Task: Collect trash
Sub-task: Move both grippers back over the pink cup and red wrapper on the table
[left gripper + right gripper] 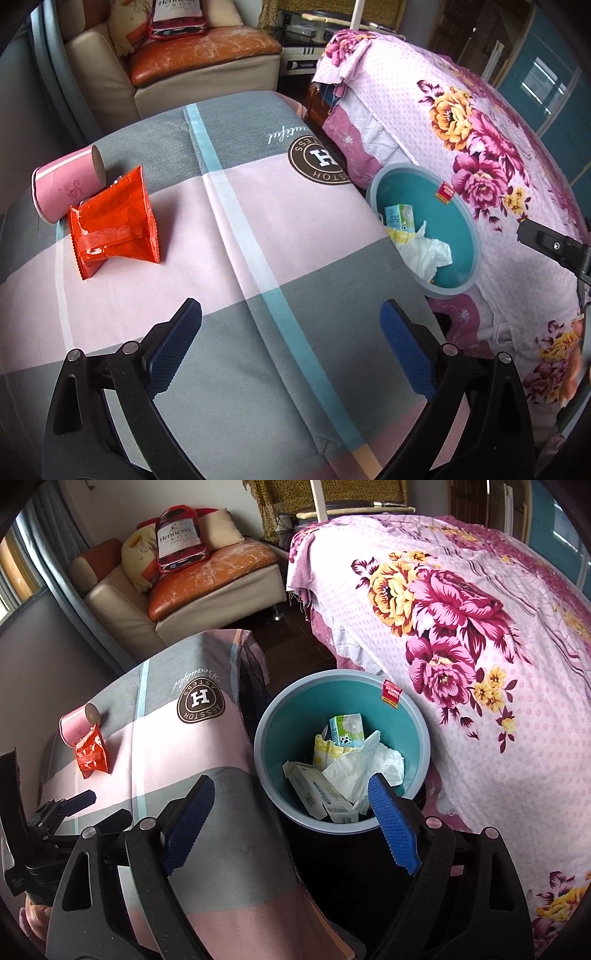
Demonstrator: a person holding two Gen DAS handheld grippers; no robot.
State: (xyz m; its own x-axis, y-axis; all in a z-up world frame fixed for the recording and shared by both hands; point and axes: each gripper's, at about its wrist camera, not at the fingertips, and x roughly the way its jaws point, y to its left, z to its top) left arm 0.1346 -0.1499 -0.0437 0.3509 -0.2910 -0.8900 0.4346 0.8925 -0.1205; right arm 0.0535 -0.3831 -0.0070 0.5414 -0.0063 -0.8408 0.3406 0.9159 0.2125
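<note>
An orange snack wrapper (114, 225) and a pink paper cup (68, 182) on its side lie together at the far left of a table under a grey-and-pink checked cloth (258, 236). They also show in the right wrist view, the wrapper (90, 753) beside the cup (75, 727). A teal bin (406, 716) on the floor holds a milk carton (347, 731), crumpled tissue (362, 764) and a flat box (317, 794). My left gripper (291, 325) is open and empty over the cloth. My right gripper (291, 797) is open and empty above the bin's near rim.
A bed with a pink floral cover (480, 627) stands right of the bin (458, 221). A beige sofa with an orange cushion (207, 572) stands at the back. The left gripper's finger shows at the left in the right wrist view (77, 799).
</note>
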